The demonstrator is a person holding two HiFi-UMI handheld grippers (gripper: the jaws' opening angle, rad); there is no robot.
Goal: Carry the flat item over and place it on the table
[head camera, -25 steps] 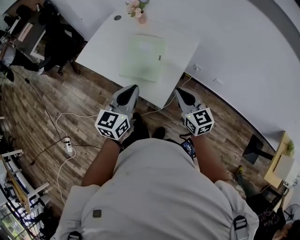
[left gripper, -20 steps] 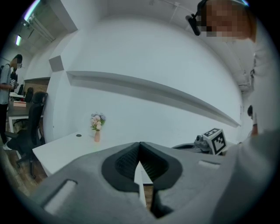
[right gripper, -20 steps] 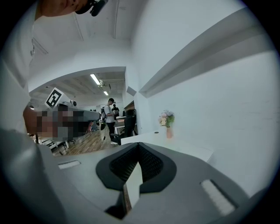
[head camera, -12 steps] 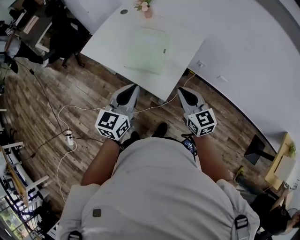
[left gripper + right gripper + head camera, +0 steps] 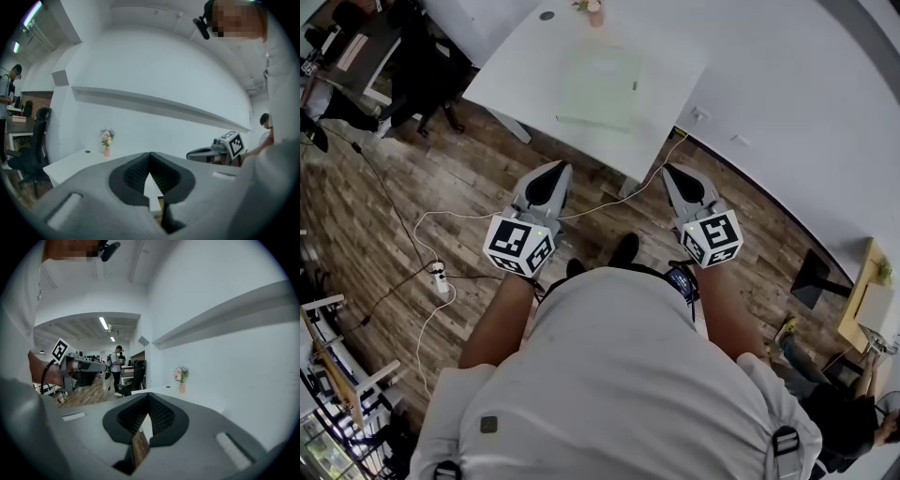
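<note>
A flat pale green item lies on the white table ahead of me. My left gripper and right gripper hover side by side over the wooden floor, short of the table's near edge and apart from the item. In the left gripper view the left gripper has its jaws meeting at the tips with nothing between them. The right gripper looks the same in its own view, shut and empty. Neither gripper view shows the green item.
A small vase of flowers stands at the table's far edge. White cables and a power strip lie on the floor at left. A black office chair and desks stand at far left, a white wall at right.
The table and the green item have slid upward and farther off in the head view. Both grippers have drawn back from the table's edge, still shut and empty.
</note>
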